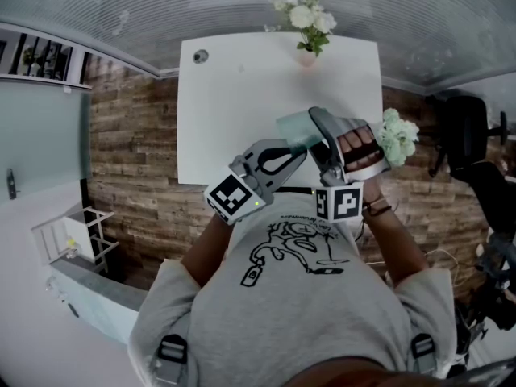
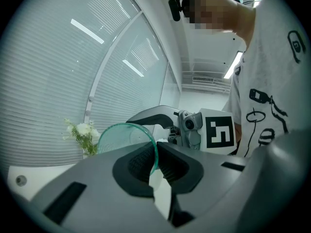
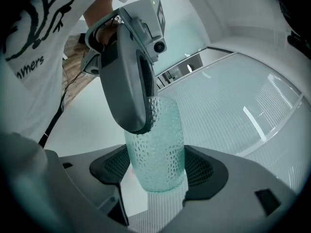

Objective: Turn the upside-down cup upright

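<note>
Clamping on the rim of the cup [image 2: 121,136], the left gripper [image 2: 154,161] is showing its jaws almost together, with only the thin glass wall between the pads: one pad is lying inside the cup, the other outside. The right gripper [image 3: 156,171] is standing with its jaws well apart round the body of the same cup, near the closed end, and both pads are appearing to press on the dimpled sides. The cup is hanging in the air between the two grippers, over the near edge of the white table [image 1: 234,119] as the head view is giving it.

The left gripper view is showing the open mouth of the cup; the right gripper view is showing its dimpled wall and the left jaw biting the rim. Only the head view is taking in both hands and a second bunch of flowers [image 1: 397,135] just beside the right hand [image 1: 360,147].

Count: one cup, two grippers, one table, two bunches of flowers, the other bunch of flowers [image 1: 305,21] standing at the table's far edge.
</note>
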A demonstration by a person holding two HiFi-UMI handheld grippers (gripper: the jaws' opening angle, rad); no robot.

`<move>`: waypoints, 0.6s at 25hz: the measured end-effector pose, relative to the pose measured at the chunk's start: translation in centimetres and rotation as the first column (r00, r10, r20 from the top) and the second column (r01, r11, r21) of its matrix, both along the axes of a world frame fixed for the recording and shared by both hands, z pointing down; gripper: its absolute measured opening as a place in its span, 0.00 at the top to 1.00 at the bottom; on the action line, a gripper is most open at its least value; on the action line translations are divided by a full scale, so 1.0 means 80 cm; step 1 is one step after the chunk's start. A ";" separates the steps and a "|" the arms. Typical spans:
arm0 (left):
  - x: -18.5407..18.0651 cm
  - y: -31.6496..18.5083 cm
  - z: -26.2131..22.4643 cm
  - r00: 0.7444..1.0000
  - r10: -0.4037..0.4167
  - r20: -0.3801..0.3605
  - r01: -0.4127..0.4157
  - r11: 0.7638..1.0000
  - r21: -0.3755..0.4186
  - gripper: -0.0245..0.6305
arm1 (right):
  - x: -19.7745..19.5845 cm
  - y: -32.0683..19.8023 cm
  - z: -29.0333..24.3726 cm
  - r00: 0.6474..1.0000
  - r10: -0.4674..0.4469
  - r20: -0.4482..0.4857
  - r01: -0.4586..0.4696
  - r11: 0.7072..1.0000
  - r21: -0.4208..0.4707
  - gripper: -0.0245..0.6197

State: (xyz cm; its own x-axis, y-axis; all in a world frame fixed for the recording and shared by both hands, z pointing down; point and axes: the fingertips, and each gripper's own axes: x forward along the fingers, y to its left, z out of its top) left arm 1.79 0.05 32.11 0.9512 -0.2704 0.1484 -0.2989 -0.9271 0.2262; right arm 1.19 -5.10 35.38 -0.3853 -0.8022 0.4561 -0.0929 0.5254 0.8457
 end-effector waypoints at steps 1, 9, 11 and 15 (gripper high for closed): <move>0.000 0.000 0.000 1.000 0.000 0.000 0.000 1.000 0.001 0.94 | 0.000 0.000 0.000 1.000 0.002 0.004 -0.002 1.000 -0.003 0.43; 0.000 -0.001 -0.003 1.000 -0.013 0.013 0.013 0.999 0.029 0.94 | 0.000 -0.001 0.000 0.998 0.025 0.059 -0.023 0.999 -0.023 0.43; 0.001 -0.002 -0.004 1.000 -0.019 0.019 0.019 0.999 0.046 0.93 | 0.000 -0.001 0.000 0.996 0.031 0.081 -0.028 0.999 -0.033 0.43; 0.004 -0.005 -0.007 0.999 -0.032 0.018 0.030 0.997 0.073 0.93 | 0.004 -0.003 -0.002 0.990 0.045 0.134 -0.039 0.998 -0.046 0.43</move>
